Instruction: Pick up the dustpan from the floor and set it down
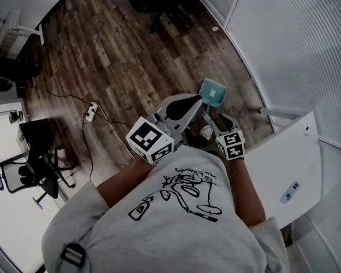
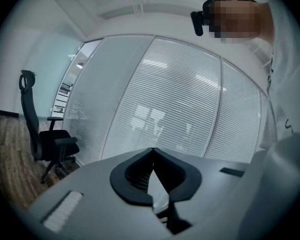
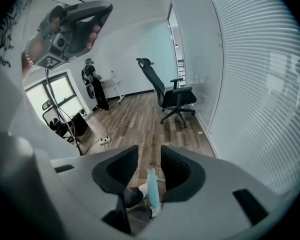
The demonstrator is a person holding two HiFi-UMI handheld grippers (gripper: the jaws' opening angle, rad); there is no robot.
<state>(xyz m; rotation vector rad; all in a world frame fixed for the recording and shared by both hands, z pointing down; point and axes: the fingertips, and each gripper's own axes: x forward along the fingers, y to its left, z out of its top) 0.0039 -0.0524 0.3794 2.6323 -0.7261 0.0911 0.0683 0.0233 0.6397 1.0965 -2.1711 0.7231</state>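
The teal dustpan (image 1: pixel 213 91) lies on the wooden floor by the glass wall, and its long handle runs back toward my feet. In the right gripper view the teal handle (image 3: pixel 152 186) stands upright in the gap between the jaws of my right gripper (image 3: pixel 150 159), which is open; the pads do not press on it. In the head view the right gripper (image 1: pixel 223 121) hangs low over the handle. My left gripper (image 1: pixel 193 101) is held higher and to the left, pointing at the blinds. Its jaws (image 2: pixel 152 151) are shut on nothing.
A glass wall with blinds (image 1: pixel 295 44) curves along the right. A white panel (image 1: pixel 284 164) juts out beside my right arm. A power strip (image 1: pixel 90 111) and its cable lie on the floor to the left. A black office chair (image 3: pixel 172 94) stands farther along the wall. A shoe (image 1: pixel 206 132) is near the handle.
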